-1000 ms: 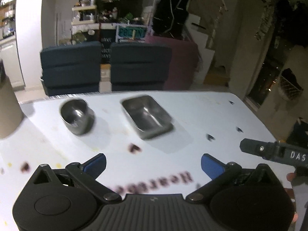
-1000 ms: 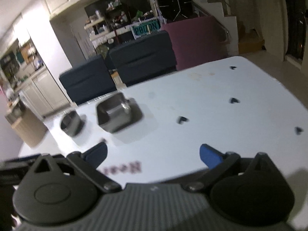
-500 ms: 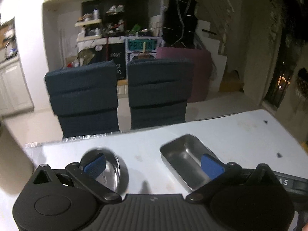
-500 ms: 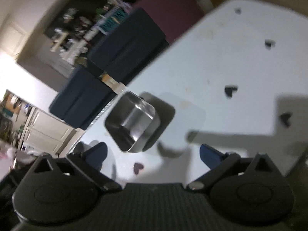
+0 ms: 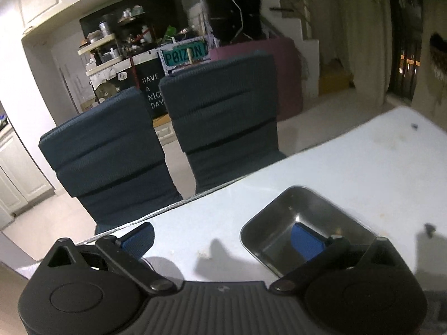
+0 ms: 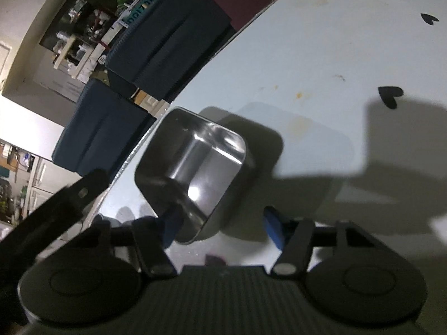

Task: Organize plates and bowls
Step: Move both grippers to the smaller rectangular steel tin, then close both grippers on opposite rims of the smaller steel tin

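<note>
While your left gripper [image 5: 222,237] hangs low over the white table [image 5: 377,167], its blue-padded fingers stand wide apart with nothing between them. Its right pad shows in front of the open hollow of the rectangular steel tray [image 5: 303,215]; whether it touches the metal you cannot tell from this view. The left pad [image 5: 138,239] sits near the table's far edge, and a curved metal rim peeks out just beneath it, too hidden to name.

Your right gripper [image 6: 220,224] is rolled sharply, so the table [image 6: 321,55] runs at a slant across its view. Its fingers are also spread wide and grip nothing. The steel tray [image 6: 192,173] lies just ahead of them, close to the table's edge, its near corner between the two pads and closer to the left one [image 6: 171,224]. The tray stands flat on the tabletop and casts a soft double shadow beside it.

Small black heart-shaped marks [image 6: 389,96] dot the table beyond the tray. Two dark blue chairs [image 5: 220,111] stand against the far side of the table, with a maroon panel [image 5: 285,64] and cluttered shelves [image 5: 111,44] behind them.
</note>
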`<action>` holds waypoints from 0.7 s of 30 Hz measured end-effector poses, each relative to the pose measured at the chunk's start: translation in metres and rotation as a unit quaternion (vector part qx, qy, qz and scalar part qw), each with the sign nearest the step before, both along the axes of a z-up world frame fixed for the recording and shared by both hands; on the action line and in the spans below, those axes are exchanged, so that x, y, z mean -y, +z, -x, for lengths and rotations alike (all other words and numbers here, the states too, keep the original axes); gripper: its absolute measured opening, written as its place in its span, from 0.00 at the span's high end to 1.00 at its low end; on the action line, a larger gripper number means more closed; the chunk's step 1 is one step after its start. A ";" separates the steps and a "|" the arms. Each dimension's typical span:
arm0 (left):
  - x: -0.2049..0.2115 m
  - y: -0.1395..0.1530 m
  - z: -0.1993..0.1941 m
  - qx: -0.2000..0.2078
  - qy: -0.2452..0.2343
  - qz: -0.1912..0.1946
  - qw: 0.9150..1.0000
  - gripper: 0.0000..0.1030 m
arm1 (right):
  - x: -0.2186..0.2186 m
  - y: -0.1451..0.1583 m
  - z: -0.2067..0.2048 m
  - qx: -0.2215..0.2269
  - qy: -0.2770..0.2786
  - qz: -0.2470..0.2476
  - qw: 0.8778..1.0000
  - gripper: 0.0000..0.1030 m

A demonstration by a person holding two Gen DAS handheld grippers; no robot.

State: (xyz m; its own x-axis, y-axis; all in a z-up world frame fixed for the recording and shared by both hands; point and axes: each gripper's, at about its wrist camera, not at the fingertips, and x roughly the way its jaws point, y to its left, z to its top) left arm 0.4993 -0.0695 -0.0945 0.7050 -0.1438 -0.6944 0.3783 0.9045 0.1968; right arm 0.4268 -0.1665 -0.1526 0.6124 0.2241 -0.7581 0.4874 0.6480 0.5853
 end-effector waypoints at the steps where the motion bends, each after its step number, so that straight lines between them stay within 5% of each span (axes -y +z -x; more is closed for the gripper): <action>1: 0.002 -0.003 -0.003 -0.002 -0.001 -0.005 1.000 0.02 | 0.000 0.000 0.001 -0.003 0.006 0.005 1.000 0.40; 6: 0.000 -0.010 0.000 -0.014 -0.001 0.002 1.000 0.10 | 0.009 0.009 0.004 0.005 0.028 0.056 0.998 0.54; 11: -0.014 -0.016 0.010 -0.054 0.000 0.045 0.998 0.33 | 0.024 0.013 0.008 0.019 0.032 0.095 0.995 0.66; 13: -0.021 -0.019 0.012 -0.075 0.005 0.073 0.994 0.47 | 0.026 0.015 0.009 0.028 0.042 0.109 0.993 0.75; 17: -0.033 -0.025 0.019 -0.106 0.027 0.113 0.988 0.57 | 0.027 0.016 0.007 0.038 0.069 0.132 0.988 0.91; 21: -0.049 -0.032 0.025 -0.138 0.054 0.170 0.974 0.67 | 0.030 0.016 0.008 0.045 0.088 0.129 0.987 0.92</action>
State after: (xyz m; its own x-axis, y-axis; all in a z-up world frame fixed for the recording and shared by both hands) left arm 0.4738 -0.0207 -0.1265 0.5229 -0.3341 -0.7842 0.2728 0.9372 -0.2174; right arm 0.4183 -0.1968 -0.1370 0.6483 0.1399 -0.7484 0.3075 0.8512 0.4254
